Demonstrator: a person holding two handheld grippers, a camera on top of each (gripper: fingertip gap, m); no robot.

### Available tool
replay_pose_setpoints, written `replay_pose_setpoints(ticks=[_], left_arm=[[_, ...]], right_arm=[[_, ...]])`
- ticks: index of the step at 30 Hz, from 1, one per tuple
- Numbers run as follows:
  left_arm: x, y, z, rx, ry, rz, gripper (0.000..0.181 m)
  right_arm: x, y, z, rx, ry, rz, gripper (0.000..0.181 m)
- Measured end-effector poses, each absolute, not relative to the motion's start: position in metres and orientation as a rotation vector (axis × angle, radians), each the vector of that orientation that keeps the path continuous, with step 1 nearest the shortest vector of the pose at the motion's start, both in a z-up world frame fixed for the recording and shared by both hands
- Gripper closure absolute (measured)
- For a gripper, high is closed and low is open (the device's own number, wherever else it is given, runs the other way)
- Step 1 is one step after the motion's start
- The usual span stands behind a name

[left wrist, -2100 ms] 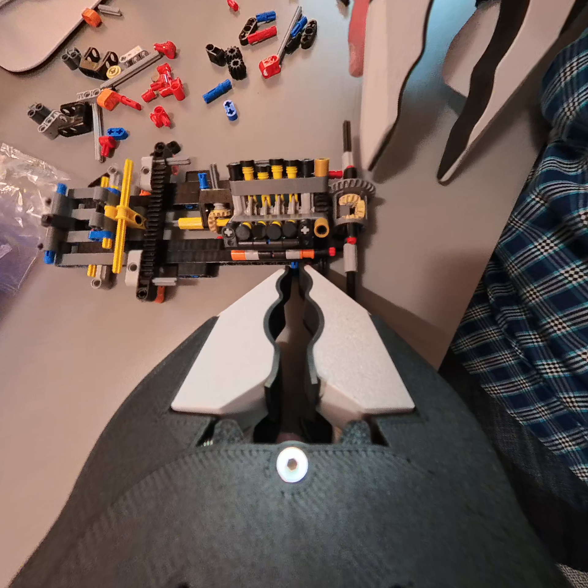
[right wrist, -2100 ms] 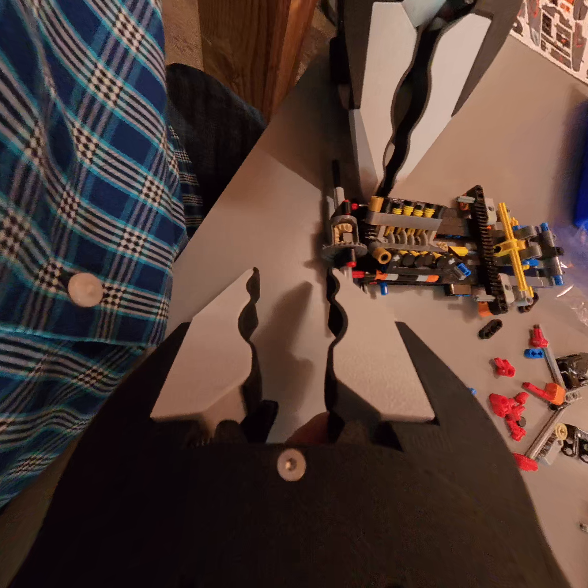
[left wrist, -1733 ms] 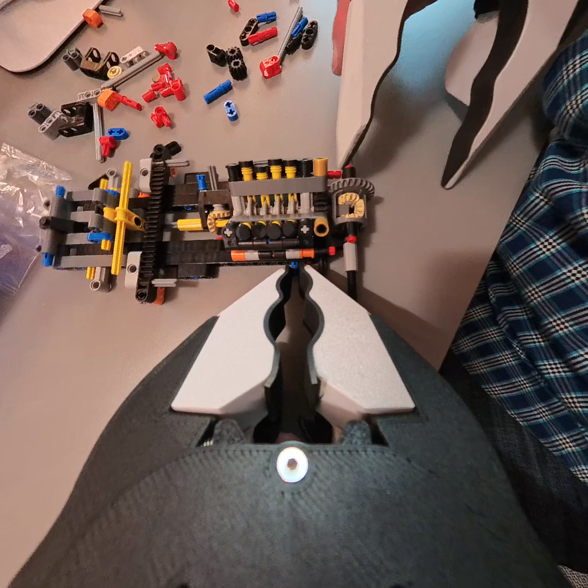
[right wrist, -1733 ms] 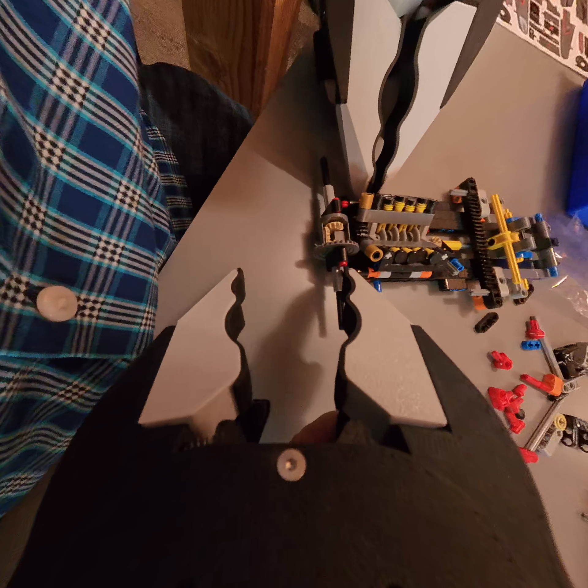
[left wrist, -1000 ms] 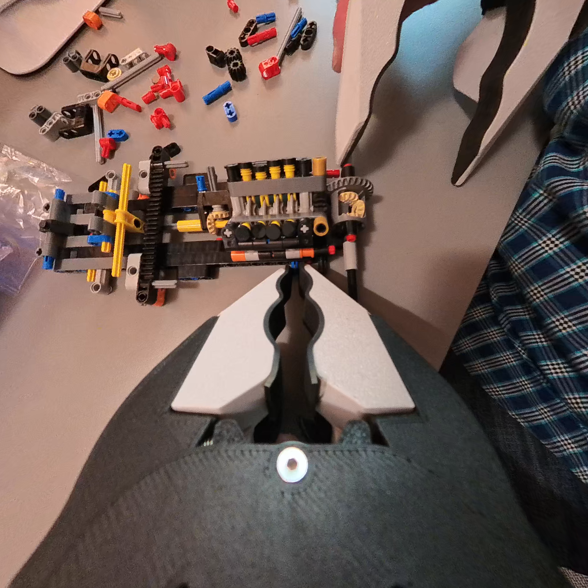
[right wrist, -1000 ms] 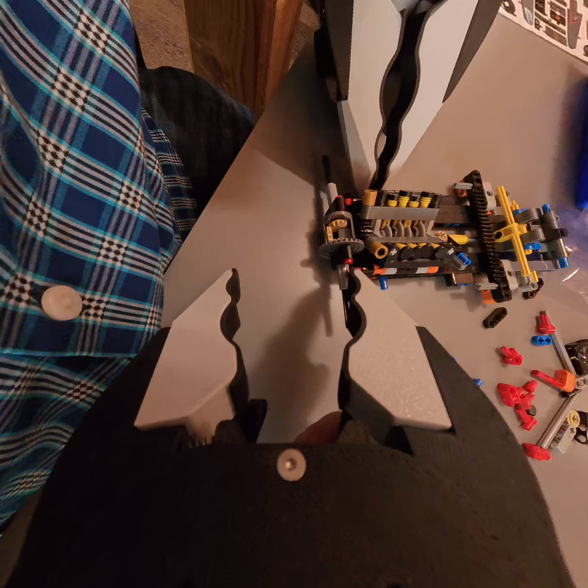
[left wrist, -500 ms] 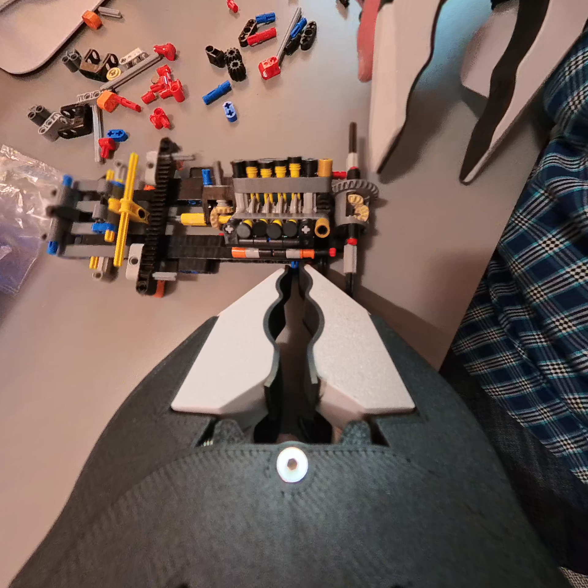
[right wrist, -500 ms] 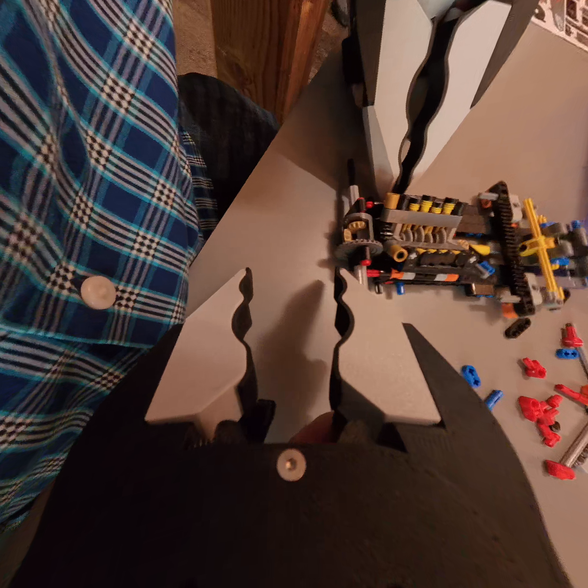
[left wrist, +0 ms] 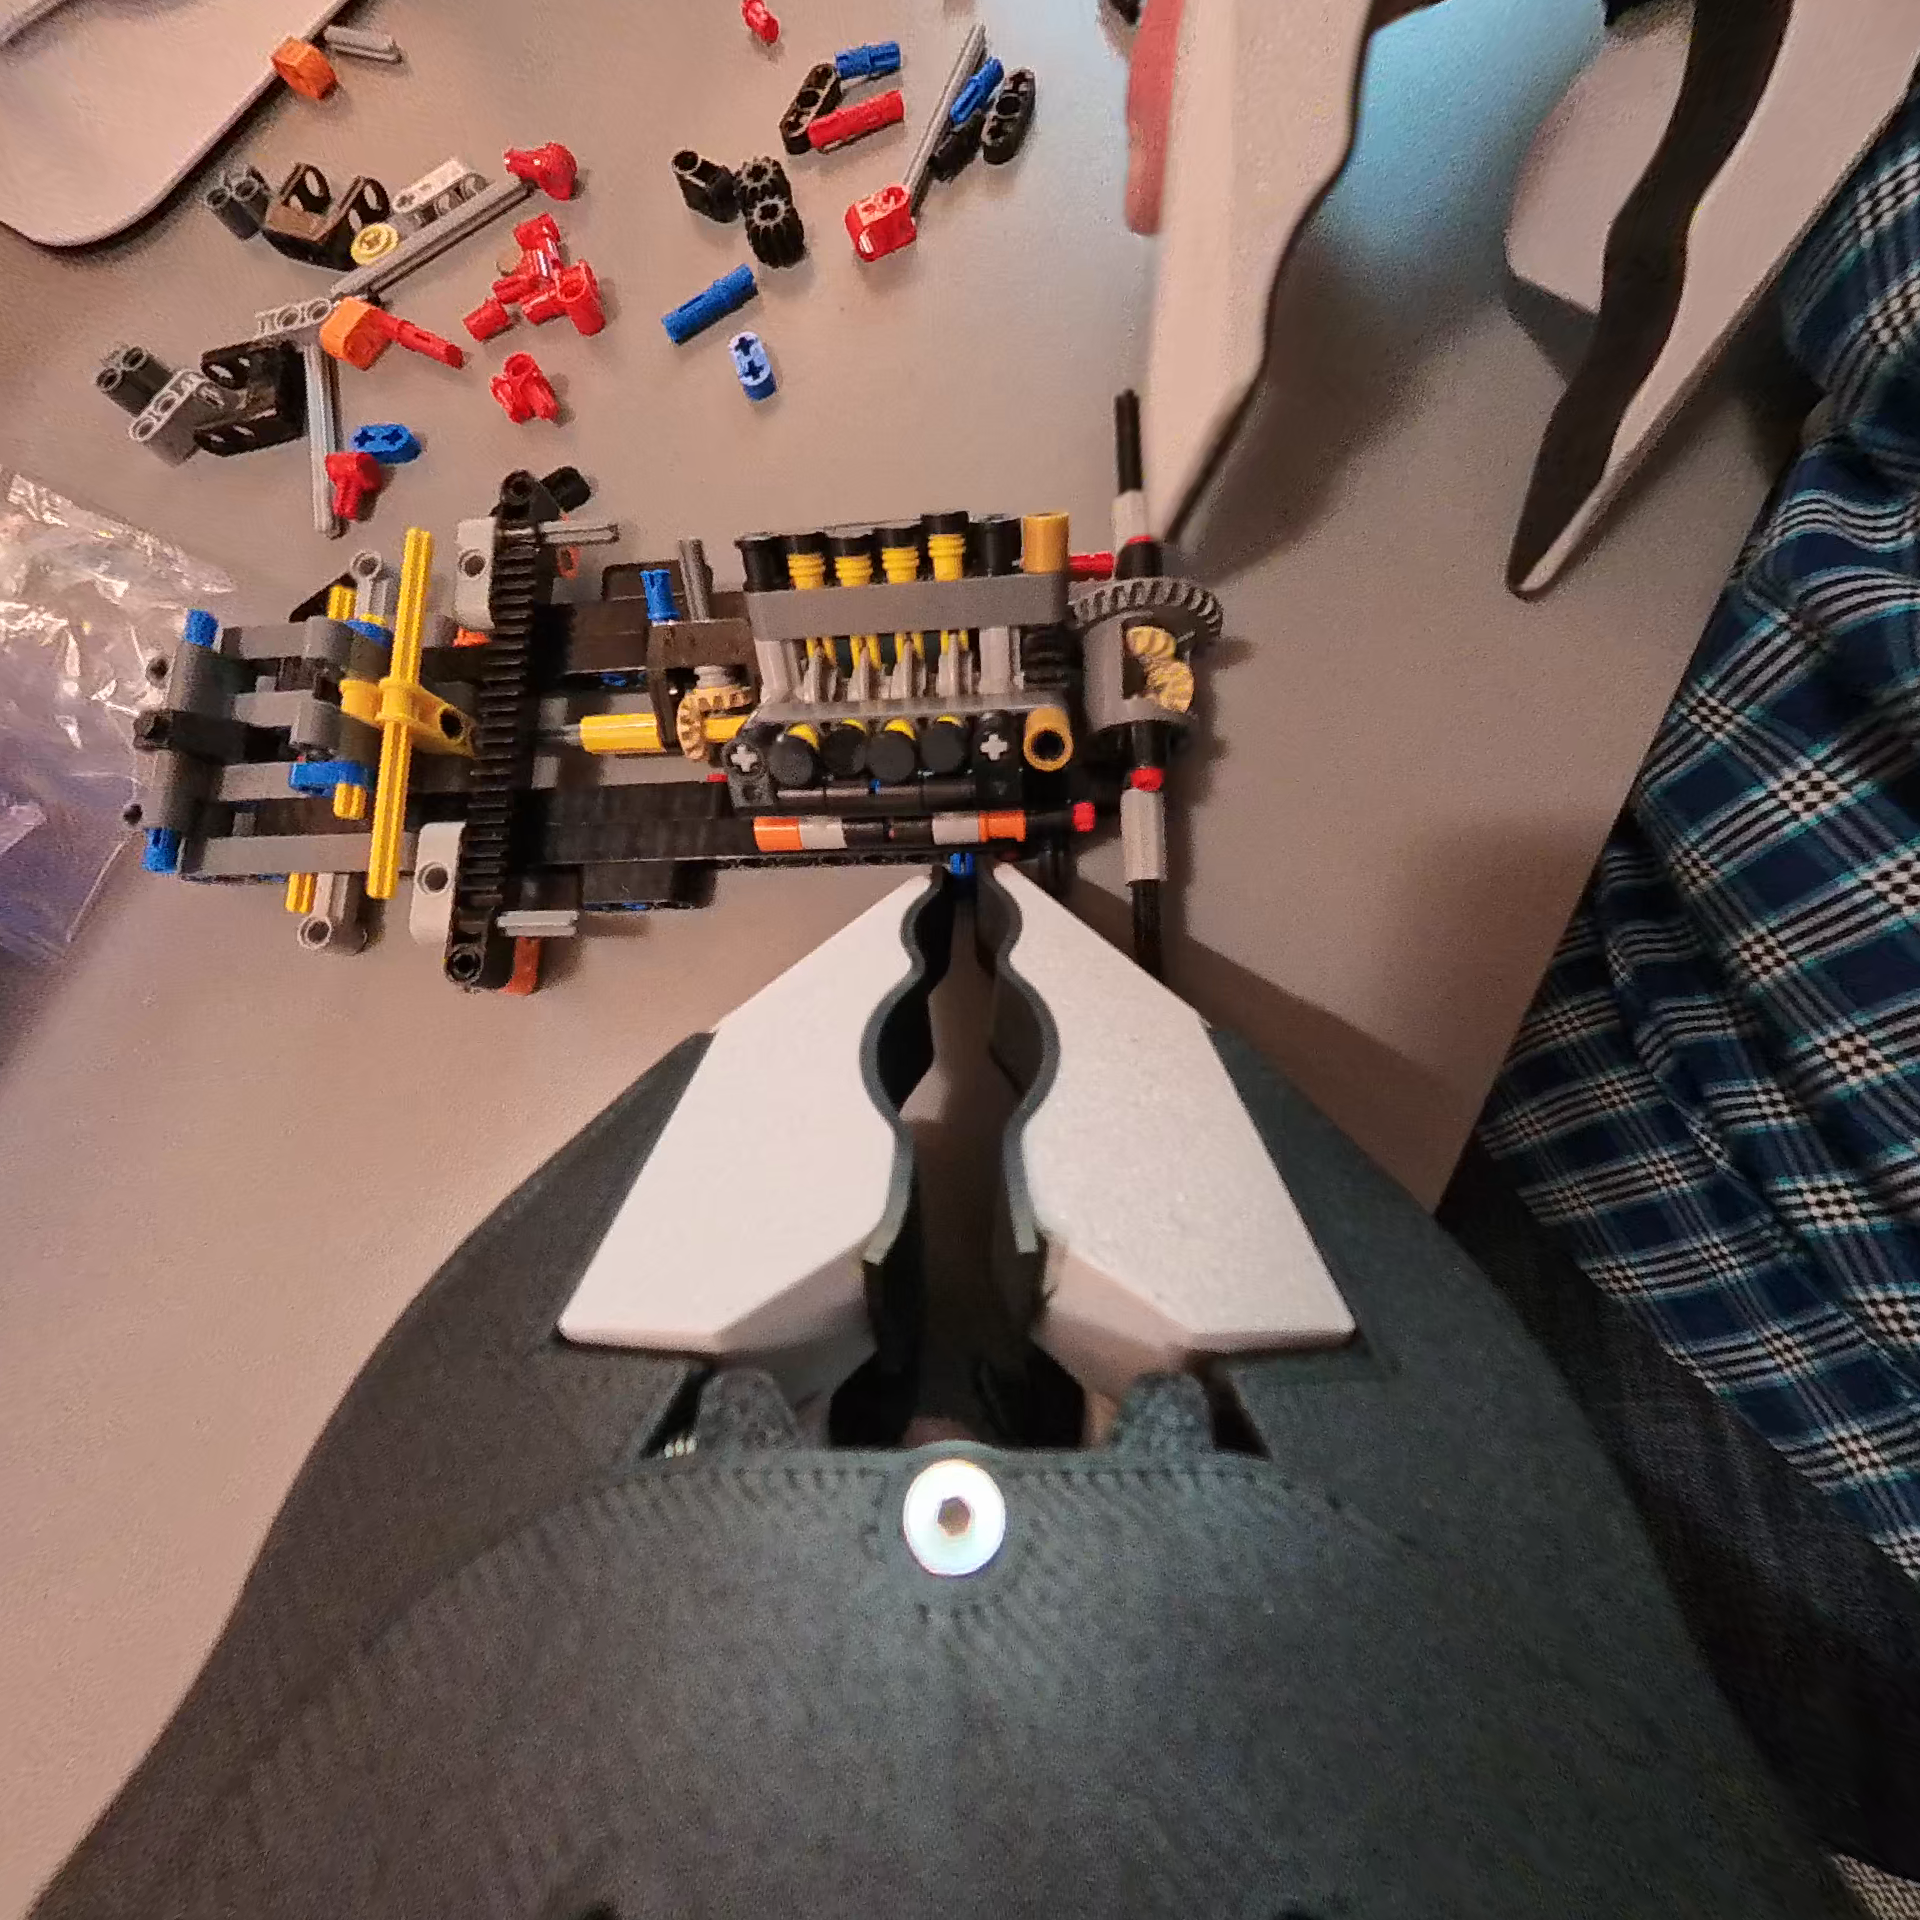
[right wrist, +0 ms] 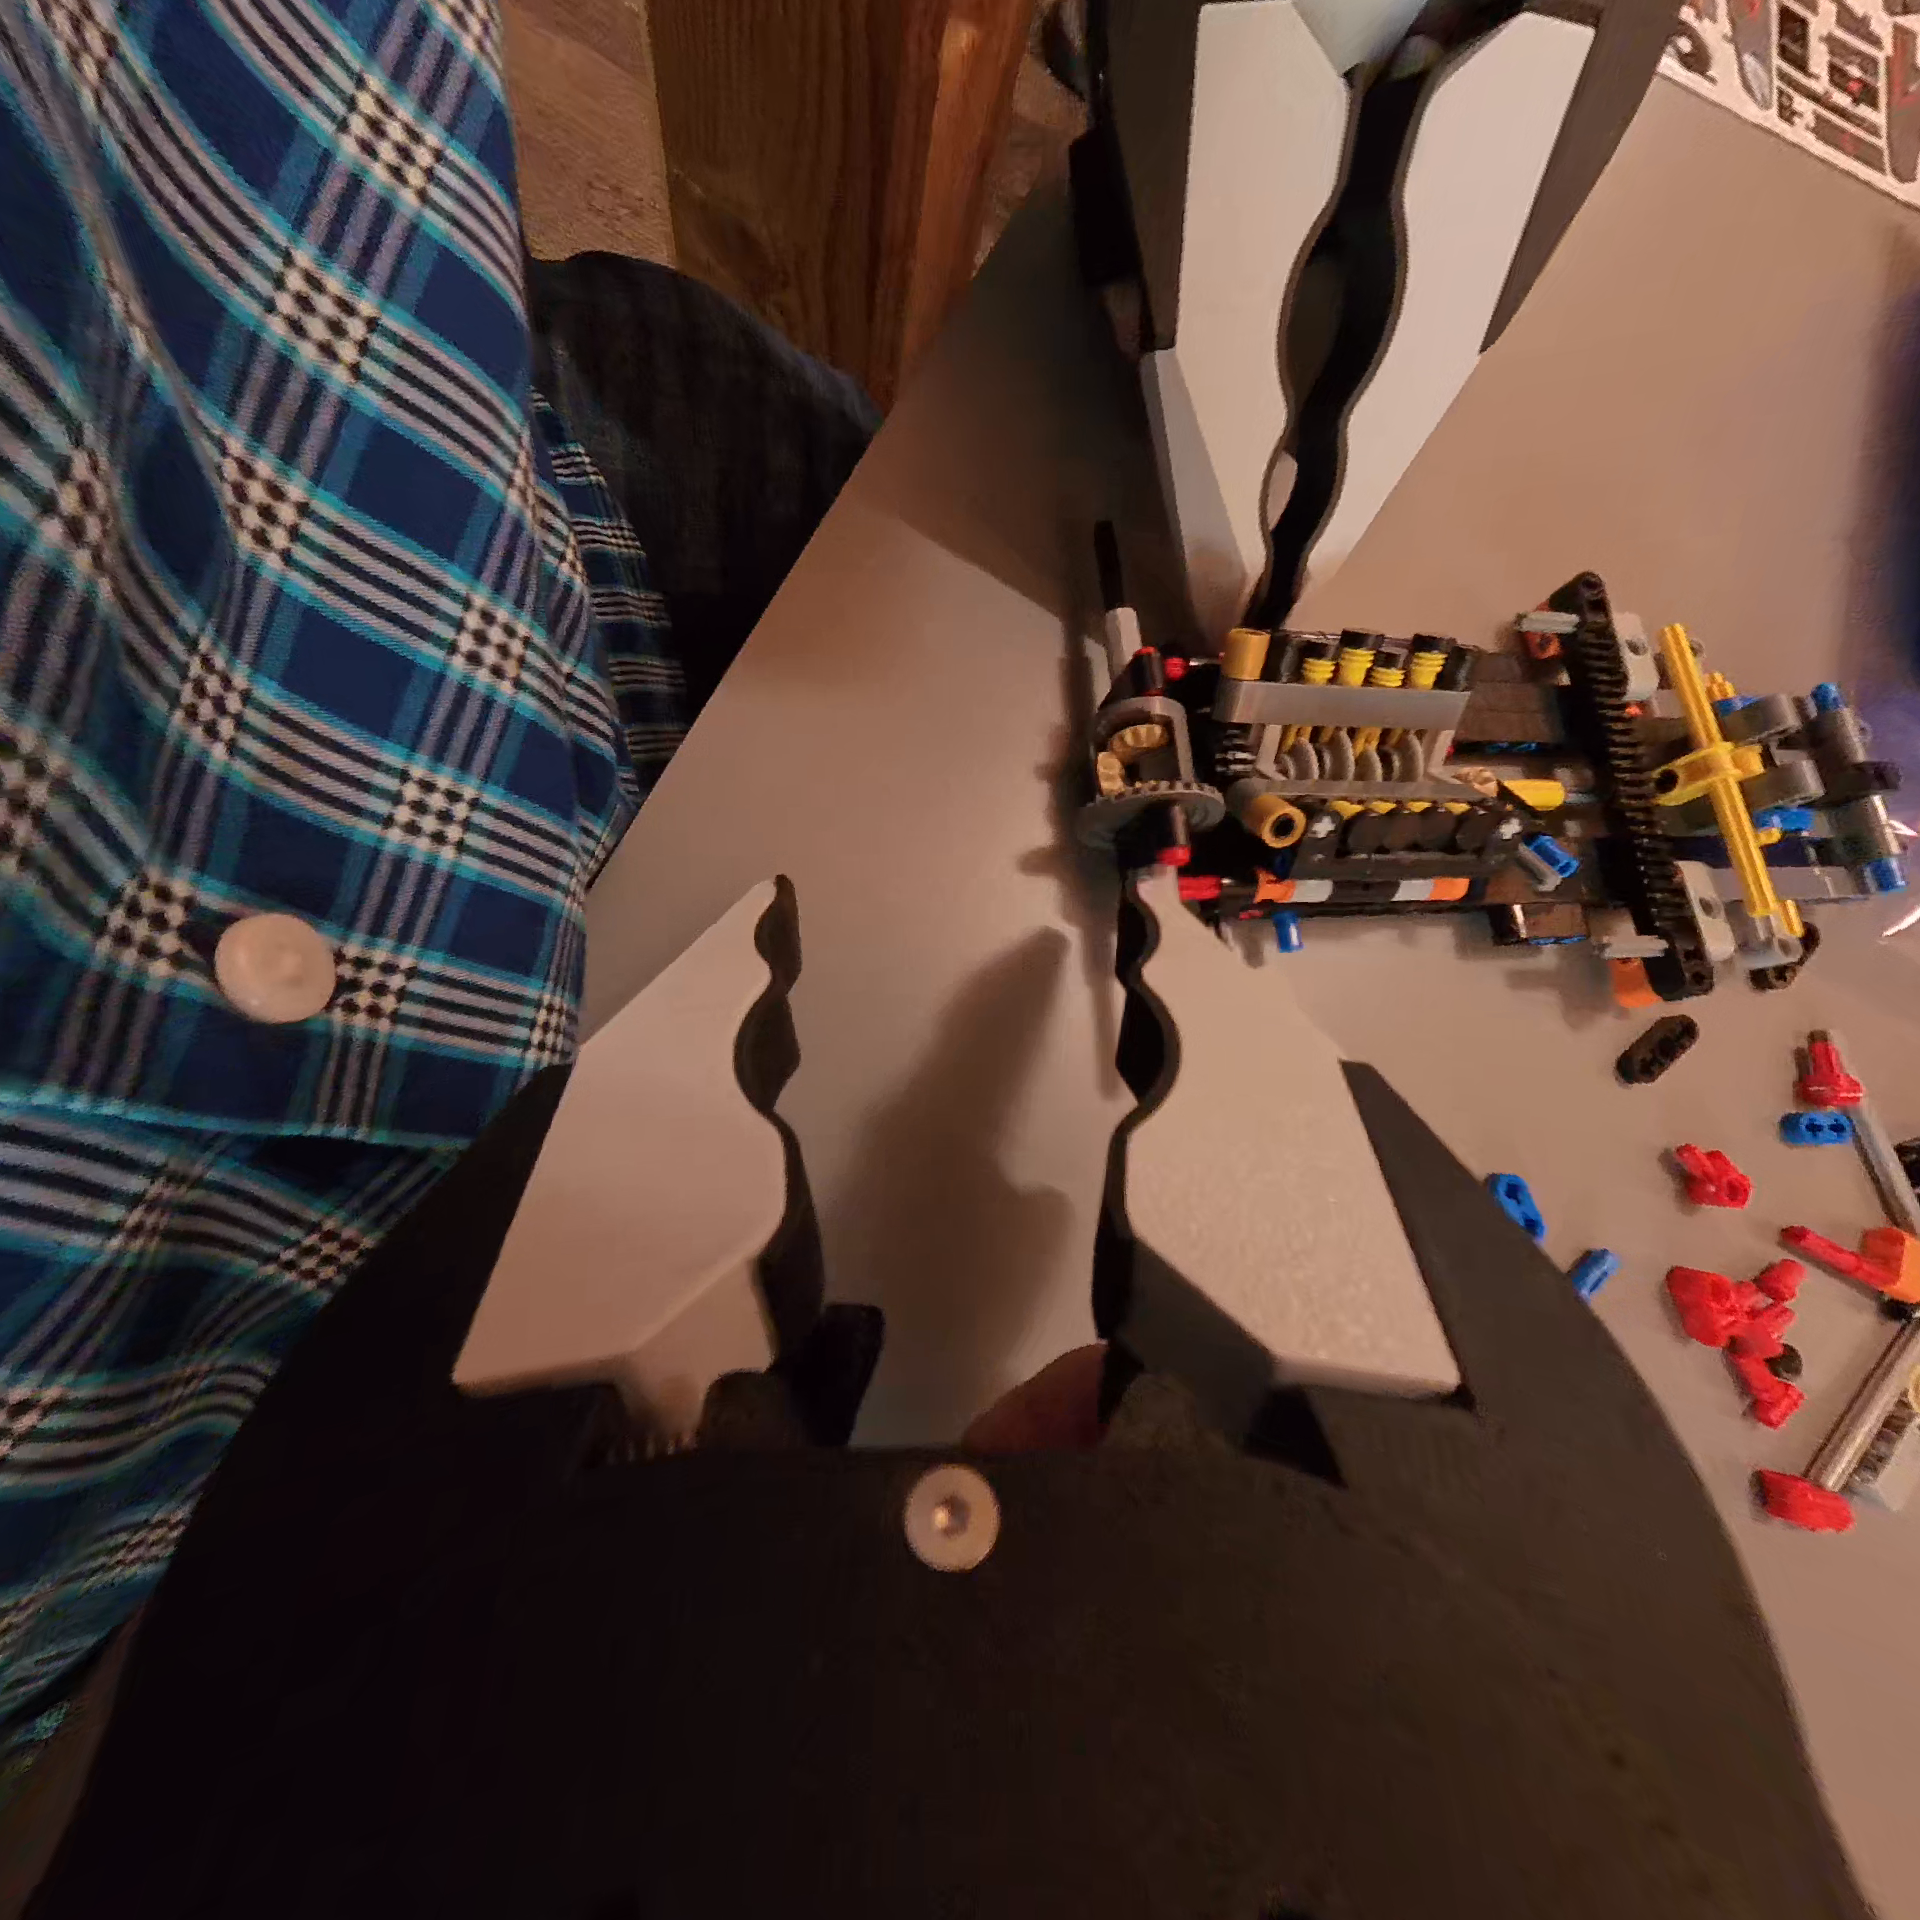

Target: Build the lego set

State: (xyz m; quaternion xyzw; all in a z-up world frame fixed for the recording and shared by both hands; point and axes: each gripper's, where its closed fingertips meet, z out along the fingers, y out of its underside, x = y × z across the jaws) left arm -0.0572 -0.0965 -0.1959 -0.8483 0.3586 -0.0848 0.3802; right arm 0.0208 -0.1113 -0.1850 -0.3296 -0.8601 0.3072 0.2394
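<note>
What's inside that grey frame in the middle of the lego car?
Inside the grey frame stands a row of yellow pistons over grey crank pieces. Whatever lies below them is hidden.

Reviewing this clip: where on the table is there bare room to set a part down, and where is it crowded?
Bare table lies on the near side of the lego chassis, left of the left gripper. Another free patch sits between the right gripper jaws, toward the table edge. Crowded: the loose pieces beyond the chassis, and the plastic bag at its far-left end.

Left claw [left wrist: 964,883] pinches the lego chassis [left wrist: 665,727].
</note>
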Motion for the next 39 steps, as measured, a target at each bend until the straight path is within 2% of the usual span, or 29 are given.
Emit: replay_pose_setpoints(ticks=[1,3,8,10,15,18,22,24,27,32,39], left_arm=[[-0.0573,-0.0965,-0.1959,-2.166,0.915,-0.217,0.178],[-0.0574,-0.0964,-0.1959,-2.166,0.916,-0.216,0.178],[-0.0575,-0.0965,-0.1959,-2.166,0.915,-0.217,0.178],[-0.0576,-0.0964,-0.1959,-2.166,0.915,-0.218,0.178],[-0.0578,-0.0965,-0.196,-2.166,0.916,-0.217,0.178],[-0.058,-0.0965,-0.1961,-2.166,0.916,-0.219,0.177],[-0.0583,-0.0965,-0.1961,-2.165,0.916,-0.216,0.177],[-0.0584,-0.0965,-0.1961,-2.165,0.916,-0.217,0.178],[-0.0586,-0.0965,-0.1961,-2.165,0.916,-0.217,0.178],[-0.059,-0.0964,-0.1961,-2.164,0.917,-0.215,0.178],[-0.0594,-0.0962,-0.1962,-2.164,0.919,-0.215,0.178]], right_arm=[[0.0221,-0.1121,-0.1868,-0.901,-2.364,0.837,0.118],[0.0228,-0.1137,-0.1876,-0.907,-2.361,0.847,0.123],[0.0162,-0.109,-0.1804,-0.927,-2.312,0.851,0.107],[0.016,-0.1068,-0.1846,-0.929,-2.327,0.829,0.107],[0.0181,-0.1098,-0.1854,-0.92,-2.338,0.838,0.109],[0.0217,-0.1141,-0.1853,-0.897,-2.358,0.857,0.12],[0.0218,-0.1152,-0.1843,-0.899,-2.349,0.865,0.12],[0.0163,-0.1116,-0.1791,-0.92,-2.31,0.871,0.108],[0.0147,-0.107,-0.1854,-0.94,-2.327,0.841,0.104],[0.0166,-0.1096,-0.186,-0.929,-2.335,0.849,0.105],[0.02,-0.1131,-0.1865,-0.912,-2.356,0.868,0.117]])
